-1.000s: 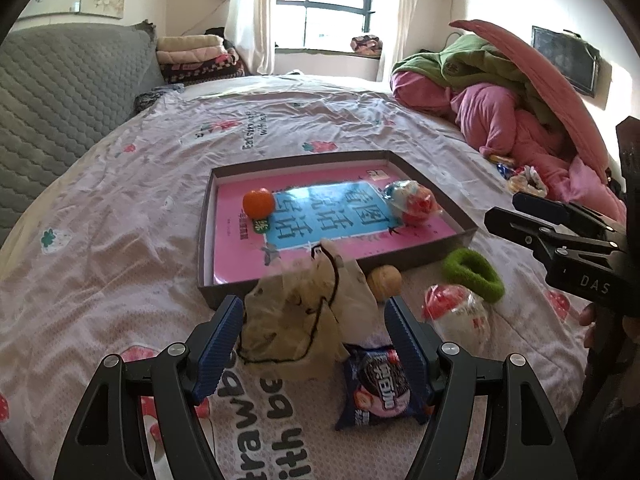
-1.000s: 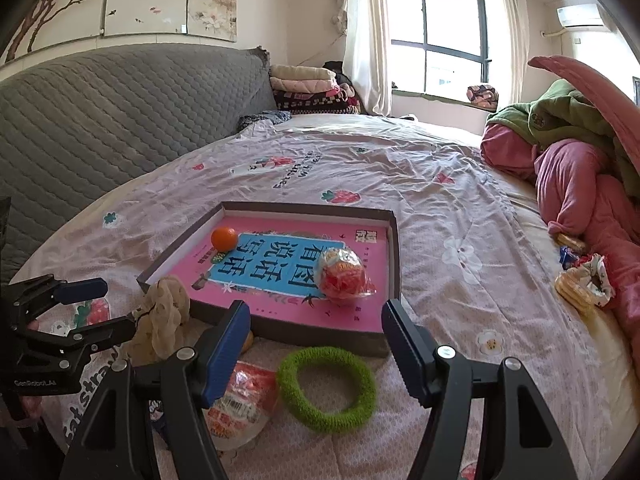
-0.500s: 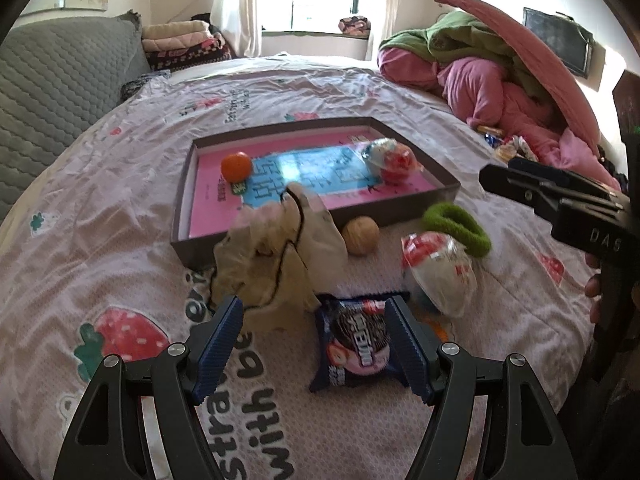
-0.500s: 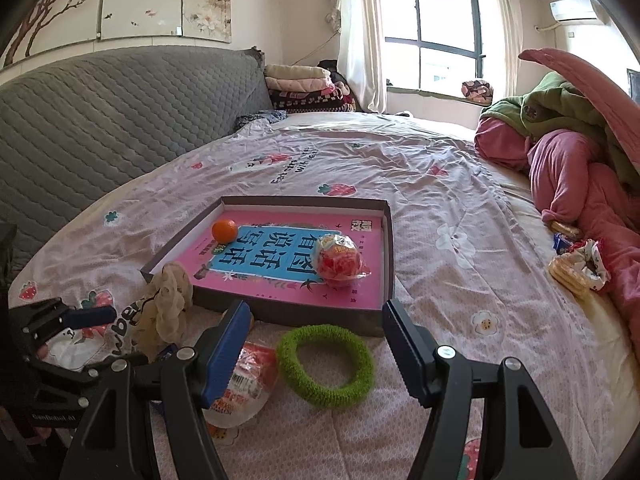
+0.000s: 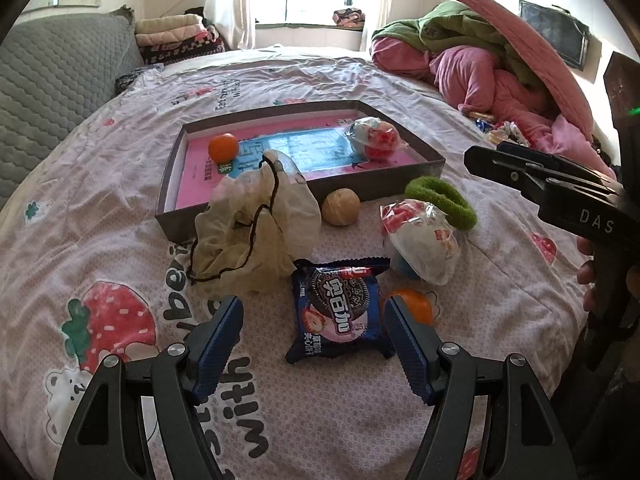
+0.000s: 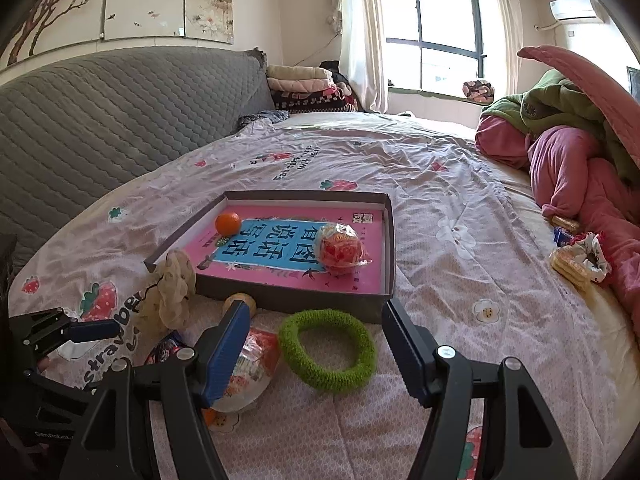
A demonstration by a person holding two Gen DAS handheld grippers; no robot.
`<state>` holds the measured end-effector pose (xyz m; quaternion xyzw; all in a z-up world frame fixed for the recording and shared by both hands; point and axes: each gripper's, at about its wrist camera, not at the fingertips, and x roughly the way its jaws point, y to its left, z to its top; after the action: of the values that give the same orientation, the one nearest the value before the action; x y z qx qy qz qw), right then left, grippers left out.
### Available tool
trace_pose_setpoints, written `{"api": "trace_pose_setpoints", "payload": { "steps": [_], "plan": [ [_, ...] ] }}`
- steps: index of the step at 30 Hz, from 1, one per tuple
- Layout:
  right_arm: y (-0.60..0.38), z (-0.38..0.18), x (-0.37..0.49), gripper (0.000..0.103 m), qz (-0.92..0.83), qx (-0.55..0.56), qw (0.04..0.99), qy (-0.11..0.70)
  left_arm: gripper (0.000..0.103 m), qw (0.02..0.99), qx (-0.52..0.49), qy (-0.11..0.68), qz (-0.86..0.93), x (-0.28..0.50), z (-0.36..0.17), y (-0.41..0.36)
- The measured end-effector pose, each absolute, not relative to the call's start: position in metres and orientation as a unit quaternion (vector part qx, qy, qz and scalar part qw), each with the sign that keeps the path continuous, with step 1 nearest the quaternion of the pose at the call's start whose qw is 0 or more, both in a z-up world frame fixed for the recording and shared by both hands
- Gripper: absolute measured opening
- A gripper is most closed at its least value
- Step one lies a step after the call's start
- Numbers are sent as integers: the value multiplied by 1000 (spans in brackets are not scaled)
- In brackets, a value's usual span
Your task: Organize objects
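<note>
A shallow dark box (image 5: 424, 168) (image 6: 390, 240) with a pink book inside lies on the bed and holds an orange (image 5: 223, 147) (image 6: 228, 223) and a wrapped red ball (image 5: 374, 138) (image 6: 340, 249). In front of it lie a beige cloth scrunchie (image 5: 252, 232) (image 6: 172, 284), a tan ball (image 5: 341, 212) (image 6: 239, 303), a green ring (image 5: 440, 202) (image 6: 328, 350), a wrapped snack (image 5: 420, 240) (image 6: 248, 372), a blue cookie packet (image 5: 340, 312) and a second orange (image 5: 414, 306). My left gripper (image 5: 314, 340) is open, its fingers either side of the cookie packet. My right gripper (image 6: 316, 350) is open over the green ring.
A pile of pink and green bedding (image 5: 500, 64) (image 6: 580, 152) lies at the right. A grey quilted headboard (image 6: 100, 112) stands at the left. Small snacks and a patterned scrunchie (image 6: 580, 256) lie by the bedding. The strawberry-print sheet (image 5: 112, 320) covers the bed.
My left gripper has drawn back from the scrunchie and now frames the cookie packet. My right gripper has shifted slightly, the green ring staying between its fingers.
</note>
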<state>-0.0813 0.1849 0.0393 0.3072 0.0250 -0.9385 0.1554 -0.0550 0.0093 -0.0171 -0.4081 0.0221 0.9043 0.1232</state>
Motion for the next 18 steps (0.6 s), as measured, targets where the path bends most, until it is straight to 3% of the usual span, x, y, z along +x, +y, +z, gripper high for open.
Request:
{"api": "trace_pose_setpoints", "payload": {
  "steps": [18],
  "plan": [
    [198,22,-72,68,-936,324,134,33,75,123,-416,18,901,-52,-21,14]
  ]
}}
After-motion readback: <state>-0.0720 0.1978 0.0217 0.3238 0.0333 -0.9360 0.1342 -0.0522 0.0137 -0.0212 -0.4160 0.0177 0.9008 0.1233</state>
